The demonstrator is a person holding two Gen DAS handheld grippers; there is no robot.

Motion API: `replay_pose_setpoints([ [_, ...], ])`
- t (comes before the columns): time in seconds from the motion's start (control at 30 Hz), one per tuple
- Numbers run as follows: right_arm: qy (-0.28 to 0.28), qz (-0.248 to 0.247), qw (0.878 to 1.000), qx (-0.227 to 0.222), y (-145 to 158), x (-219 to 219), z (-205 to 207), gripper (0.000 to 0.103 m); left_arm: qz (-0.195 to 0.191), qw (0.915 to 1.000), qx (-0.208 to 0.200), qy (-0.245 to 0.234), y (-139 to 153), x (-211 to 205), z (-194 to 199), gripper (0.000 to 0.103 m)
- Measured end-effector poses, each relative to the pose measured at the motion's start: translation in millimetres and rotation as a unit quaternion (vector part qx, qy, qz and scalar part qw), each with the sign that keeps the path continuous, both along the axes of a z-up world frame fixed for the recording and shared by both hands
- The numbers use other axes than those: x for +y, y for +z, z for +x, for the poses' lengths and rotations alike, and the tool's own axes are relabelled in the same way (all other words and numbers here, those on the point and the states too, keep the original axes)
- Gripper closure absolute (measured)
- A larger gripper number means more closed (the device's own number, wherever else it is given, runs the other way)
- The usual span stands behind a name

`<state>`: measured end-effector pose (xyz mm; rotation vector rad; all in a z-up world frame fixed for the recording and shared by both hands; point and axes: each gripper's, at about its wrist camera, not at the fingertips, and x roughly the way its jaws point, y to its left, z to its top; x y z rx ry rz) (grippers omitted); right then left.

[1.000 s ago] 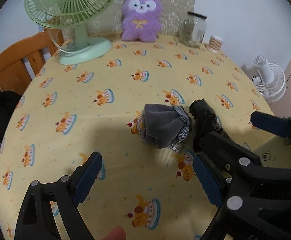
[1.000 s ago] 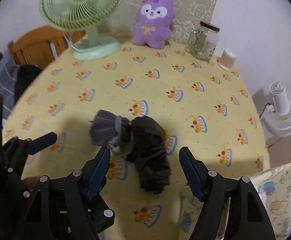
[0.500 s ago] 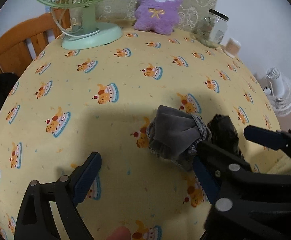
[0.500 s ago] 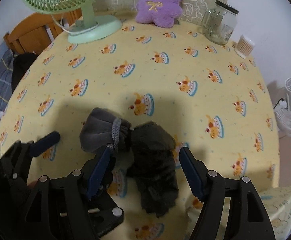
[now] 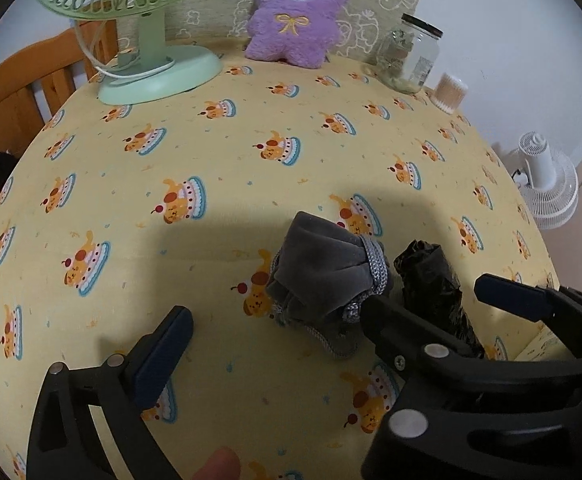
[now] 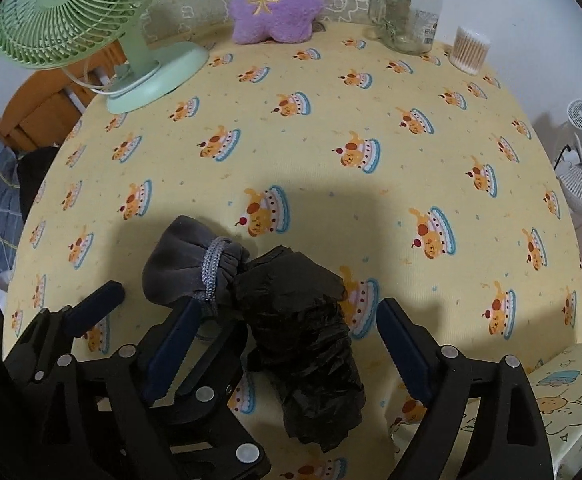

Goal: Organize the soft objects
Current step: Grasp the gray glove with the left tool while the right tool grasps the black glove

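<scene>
Both grippers are opening wide over the surface (image 6: pixel 371 92): left gripper (image 5: pixel 275 334) fingers flanking the grey drawstring pouch (image 5: pixel 323 276), right gripper (image 6: pixel 287 334) fingers straddling the crumpled black bag (image 6: pixel 303 340), neither gripping yet, apparently lining up separate pickups.

A soft grey velvety drawstring pouch (image 5: pixel 323 276), cinched with a grey woven cord (image 6: pixel 213 268), lies bunched on the yellow-clothed worktop (image 6: pixel 371 92) near its front edge. Touching its right side, a crumpled black plastic bag (image 6: pixel 303 340) stretches lengthwise toward that front edge.
</scene>
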<state>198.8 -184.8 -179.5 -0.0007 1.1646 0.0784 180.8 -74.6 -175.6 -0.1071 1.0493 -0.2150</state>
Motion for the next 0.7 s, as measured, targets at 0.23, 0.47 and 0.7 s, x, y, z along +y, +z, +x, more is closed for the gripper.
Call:
replay_pose_setpoints([
  [0.23, -0.009, -0.005, 1.0, 0.02, -3, -3, 2, 0.007, -0.003, 0.9996, -0.029, 0.004, -2, -1, -1, 0.0],
  [0.47, -0.025, 0.003, 1.0, 0.015, -1, -8, 3, 0.007, -0.003, 0.9993, -0.025, -0.026, -1, -4, 6, 0.0],
  [0.7, 0.008, -0.007, 0.999, 0.034, -2, -3, -1, 0.007, 0.01, 0.996, -0.065, -0.061, 4, -2, -7, 0.001],
])
